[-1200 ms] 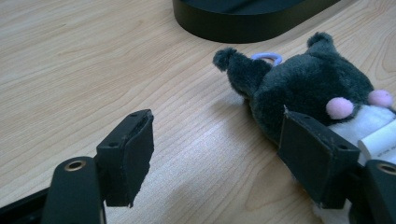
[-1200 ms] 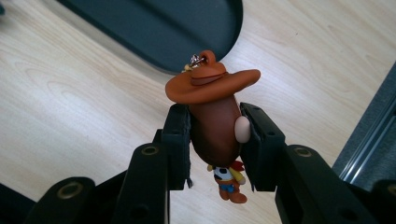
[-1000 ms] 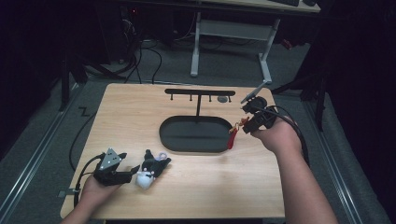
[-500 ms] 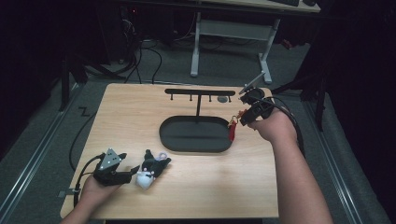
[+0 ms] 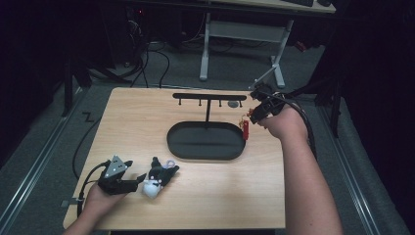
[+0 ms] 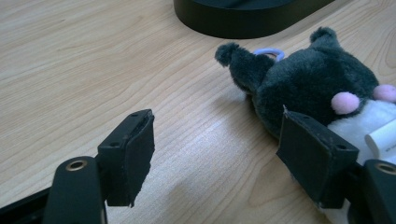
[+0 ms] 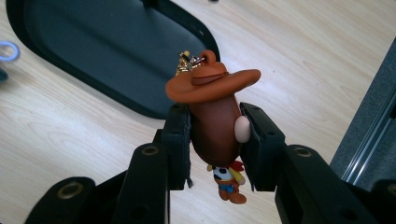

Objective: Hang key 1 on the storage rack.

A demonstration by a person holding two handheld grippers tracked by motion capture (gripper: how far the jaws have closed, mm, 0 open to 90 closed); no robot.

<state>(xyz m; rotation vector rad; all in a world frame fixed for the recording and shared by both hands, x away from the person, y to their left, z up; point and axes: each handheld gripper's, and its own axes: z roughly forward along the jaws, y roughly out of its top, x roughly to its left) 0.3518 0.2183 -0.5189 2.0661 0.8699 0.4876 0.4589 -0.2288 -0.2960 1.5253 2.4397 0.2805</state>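
A cowboy keychain (image 7: 215,122) is held by the head between the closed jaws of the right gripper (image 5: 258,108), above the table beside the right end of the black tray (image 5: 205,140), below the hook rack (image 5: 209,96). It is judged light, rigid and smooth, so a slip is possible; the head is a sound hold, leaving the gold ring (image 7: 188,60) free. The left gripper (image 6: 224,149) is seen open, resting beside the plush (image 6: 308,86), untouched by the pads.

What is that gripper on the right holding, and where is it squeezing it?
The right gripper holds a cowboy keychain figure, squeezed on both sides of its brown head, just under the hat brim. Its tiny body dangles below the jaws.
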